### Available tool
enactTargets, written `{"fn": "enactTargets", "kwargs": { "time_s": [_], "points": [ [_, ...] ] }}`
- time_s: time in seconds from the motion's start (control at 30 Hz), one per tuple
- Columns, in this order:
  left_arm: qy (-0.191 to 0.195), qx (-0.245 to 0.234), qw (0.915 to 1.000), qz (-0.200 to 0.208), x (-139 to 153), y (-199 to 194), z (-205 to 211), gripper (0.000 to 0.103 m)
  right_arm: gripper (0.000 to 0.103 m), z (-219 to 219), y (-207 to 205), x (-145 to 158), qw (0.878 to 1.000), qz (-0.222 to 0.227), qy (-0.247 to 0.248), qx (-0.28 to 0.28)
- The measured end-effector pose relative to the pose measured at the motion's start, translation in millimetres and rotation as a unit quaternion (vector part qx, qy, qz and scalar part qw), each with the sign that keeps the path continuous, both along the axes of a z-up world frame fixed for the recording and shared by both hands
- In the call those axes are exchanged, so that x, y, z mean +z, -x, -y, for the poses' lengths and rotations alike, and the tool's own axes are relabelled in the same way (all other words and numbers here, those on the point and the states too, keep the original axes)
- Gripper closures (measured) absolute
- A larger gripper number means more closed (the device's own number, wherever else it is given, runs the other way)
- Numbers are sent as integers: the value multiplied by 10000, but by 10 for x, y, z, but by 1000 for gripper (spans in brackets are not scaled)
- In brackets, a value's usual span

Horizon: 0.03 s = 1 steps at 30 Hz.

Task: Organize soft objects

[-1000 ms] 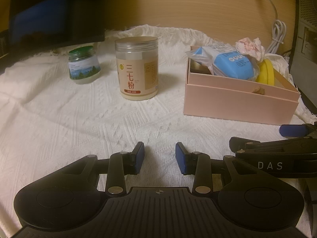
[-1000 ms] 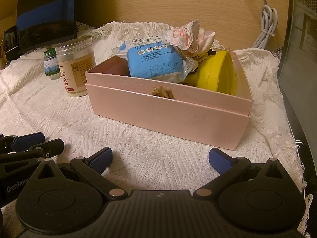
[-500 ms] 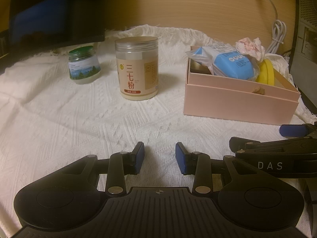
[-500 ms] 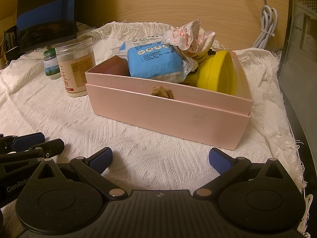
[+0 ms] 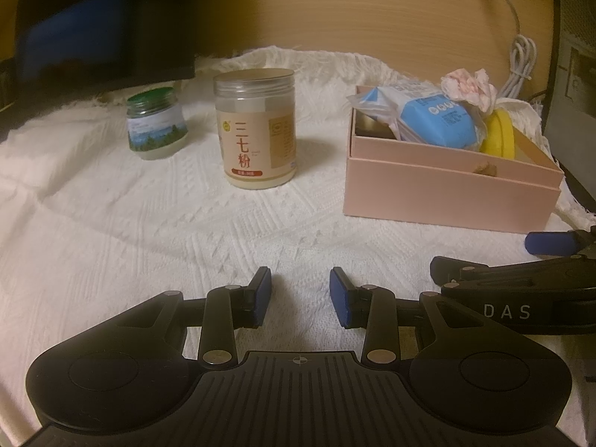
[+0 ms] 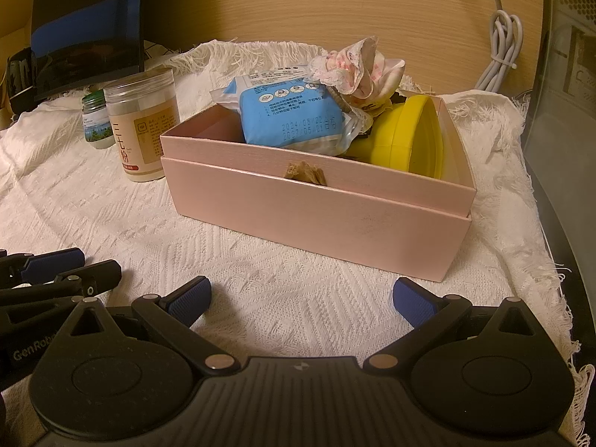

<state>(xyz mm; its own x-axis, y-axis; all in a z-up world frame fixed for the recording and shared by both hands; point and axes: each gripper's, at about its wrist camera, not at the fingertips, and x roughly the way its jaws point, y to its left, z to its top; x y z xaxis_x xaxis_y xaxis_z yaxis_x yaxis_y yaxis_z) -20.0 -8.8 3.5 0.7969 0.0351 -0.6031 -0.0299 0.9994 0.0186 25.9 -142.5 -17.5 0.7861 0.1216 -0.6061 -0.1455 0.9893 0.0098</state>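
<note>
Big jar (image 5: pixel 256 128) beside small green-lid jar (image 5: pixel 155 123); monitor (image 6: pixel 87 26), cable (image 6: pixel 497 57) behind.

Black left gripper (image 5: pixel 300 296) — blue pads, silver rivets, ribbed housing

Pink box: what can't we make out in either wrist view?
- Pink box floor: both views, hidden by its front wall and the blue packet.
- Brown scrap at the rim: only its tip clears the wall; can't identify it.
- Yellow item: lower part behind the wall, left side behind the packet.
- Green-lid jar: right view, half hidden by the tall jar; label too small.
</note>
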Motion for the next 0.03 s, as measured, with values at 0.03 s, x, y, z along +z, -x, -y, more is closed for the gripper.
{"fn": "enactTargets", "kwargs": {
  "time_s": [0.03],
  "points": [
    [3, -20, 10000, -4, 0, -4, -4, 64, 0, 0, -1, 0, 10000, 0, 0, 1]
  ]
}}
